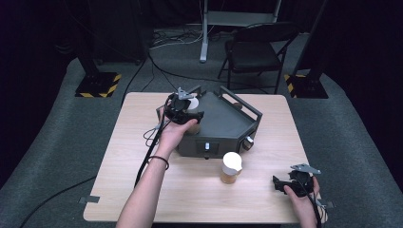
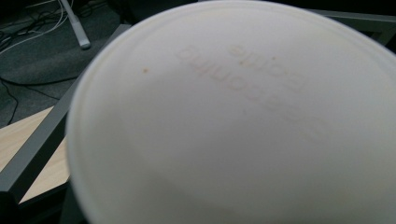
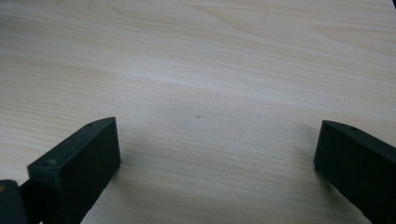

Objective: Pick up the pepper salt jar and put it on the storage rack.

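**White lid fills the left claw's camera**

Your left claw [image 1: 183, 108] is over the far left part of the grey tray [image 1: 228, 126] on the table [image 1: 199, 199], clamped on a white-lidded cup [image 2: 243, 121]. In the high view your hand and the claw body cover nearly all of that cup; just a sliver of white shows beside the claw. In the left gripper view the lid sits so close that it is blurred, its raised lettering is faint and cannot be read, and the jaws themselves are hidden behind it. A tray rail [image 2: 42, 144] and a strip of table show at the left edge.

Your right claw [image 3: 215, 154] rests low at the near right corner of the table, jaws wide apart over bare wood with nothing between them. A second cup [image 1: 231, 167], white lid on, stands just in front of the tray.
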### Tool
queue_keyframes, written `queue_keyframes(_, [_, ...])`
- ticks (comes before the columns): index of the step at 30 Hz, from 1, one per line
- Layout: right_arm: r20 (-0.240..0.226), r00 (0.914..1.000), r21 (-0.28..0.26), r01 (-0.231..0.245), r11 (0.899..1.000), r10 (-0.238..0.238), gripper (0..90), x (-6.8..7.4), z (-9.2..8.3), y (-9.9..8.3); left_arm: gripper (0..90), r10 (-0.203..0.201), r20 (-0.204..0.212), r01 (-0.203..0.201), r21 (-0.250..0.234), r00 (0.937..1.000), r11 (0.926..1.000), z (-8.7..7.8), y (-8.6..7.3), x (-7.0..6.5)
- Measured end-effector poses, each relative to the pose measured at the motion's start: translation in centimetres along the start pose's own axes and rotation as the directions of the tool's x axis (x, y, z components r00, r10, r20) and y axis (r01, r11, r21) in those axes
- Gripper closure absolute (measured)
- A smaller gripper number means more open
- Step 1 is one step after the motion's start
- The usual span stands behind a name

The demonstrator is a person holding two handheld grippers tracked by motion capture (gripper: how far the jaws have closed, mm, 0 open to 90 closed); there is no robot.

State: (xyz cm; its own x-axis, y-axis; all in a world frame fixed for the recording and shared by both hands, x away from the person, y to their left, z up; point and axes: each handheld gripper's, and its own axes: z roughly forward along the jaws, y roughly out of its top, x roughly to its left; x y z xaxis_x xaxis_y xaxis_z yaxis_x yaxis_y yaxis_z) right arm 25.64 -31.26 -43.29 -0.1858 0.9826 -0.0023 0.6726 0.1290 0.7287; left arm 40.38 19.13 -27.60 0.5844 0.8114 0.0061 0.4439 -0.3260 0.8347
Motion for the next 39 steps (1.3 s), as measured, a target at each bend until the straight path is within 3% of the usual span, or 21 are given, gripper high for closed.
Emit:
queue_keyframes(8, [0.0, 1.0, 0.0, -0.001, 1.0, 0.001, 0.0, 0.0, 0.0, 0.0, 34.1, -0.006, 0.002, 0.006, 0.014, 1.0, 0.9999, 0.0, 0.3, 0.1])
queue_keyframes(15, [0.0, 1.0, 0.0, 0.0, 1.0, 0.0, 0.0, 0.0, 0.0, 0.0, 19.8, -0.01, 0.014, 0.01, 0.002, 0.9999, 0.9999, -0.6, 0.3, 0.3])
queue_keyframes(30, [0.0, 1.0, 0.0, 0.0, 1.0, 0.0, 0.0, 0.1, 0.0, 0.0, 10.4, -0.035, 0.029, 0.036, -0.037, 0.999, 0.9986, -4.3, -0.9, 2.0])
queue_keyframes(39, [0.0, 1.0, 0.0, 0.001, 1.0, -0.001, 0.0, 0.1, 0.0, 0.0, 10.0, -0.029, 0.069, 0.033, -0.068, 0.9972, 0.9972, -6.6, -3.0, 2.6])
